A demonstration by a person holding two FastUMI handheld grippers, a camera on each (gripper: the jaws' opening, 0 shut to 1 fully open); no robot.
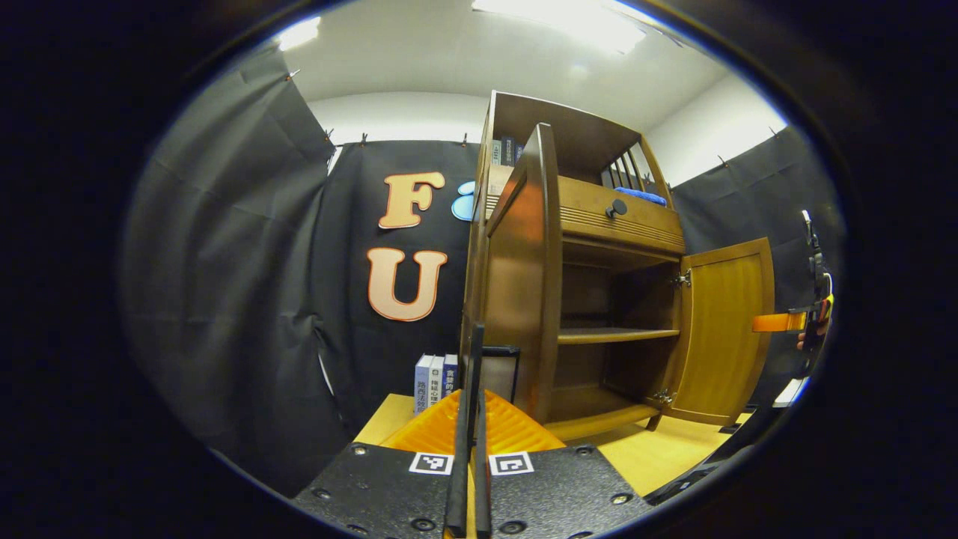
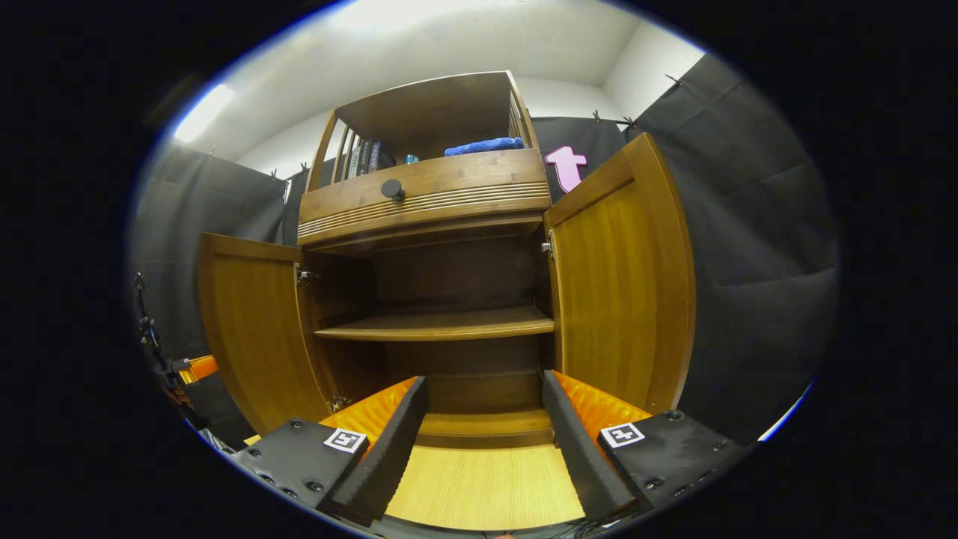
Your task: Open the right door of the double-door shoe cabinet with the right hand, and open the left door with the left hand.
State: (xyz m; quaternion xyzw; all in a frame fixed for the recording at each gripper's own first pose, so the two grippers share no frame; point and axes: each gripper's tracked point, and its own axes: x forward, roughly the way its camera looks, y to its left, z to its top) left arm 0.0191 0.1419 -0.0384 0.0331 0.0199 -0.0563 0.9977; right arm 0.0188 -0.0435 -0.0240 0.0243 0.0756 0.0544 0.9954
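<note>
Nearest in the right gripper view, we see the right gripper (image 2: pixel 485 438) with its jaws spread wide and nothing between them, hanging over the pale wood table (image 2: pixel 486 490). Straight ahead of it stands the shoe cabinet (image 2: pixel 441 284). Both of its 2 doors are swung out: the right door (image 2: pixel 617 281) lies just ahead and to the right of the right jaw, its long axis upright, apart from it; the left door (image 2: pixel 254 329) stands out on the other side. Between them we see 1 bare shelf (image 2: pixel 441 326) in the open interior. Above that sit a drawer front with a dark knob (image 2: pixel 392 189), then a top shelf with books (image 2: pixel 364 156) and a blue cloth (image 2: pixel 485 145).

In the left gripper view, the left gripper (image 1: pixel 471 434) has its jaws pressed together with nothing held. It sits off the cabinet's left flank, and the left door (image 1: pixel 528 277) rises edge-on just ahead and to the right of the jaws, apart from them.

This view adds what the other lacks: a few books (image 1: pixel 434 382) standing on the table beside the cabinet, and the right door (image 1: pixel 722 329) seen from its inner face, with an orange finger of the other gripper (image 1: pixel 778 322) near its free edge.

We judge both doors open and the task essentially done; any further swing falls to whichever gripper is nearer its own door.
</note>
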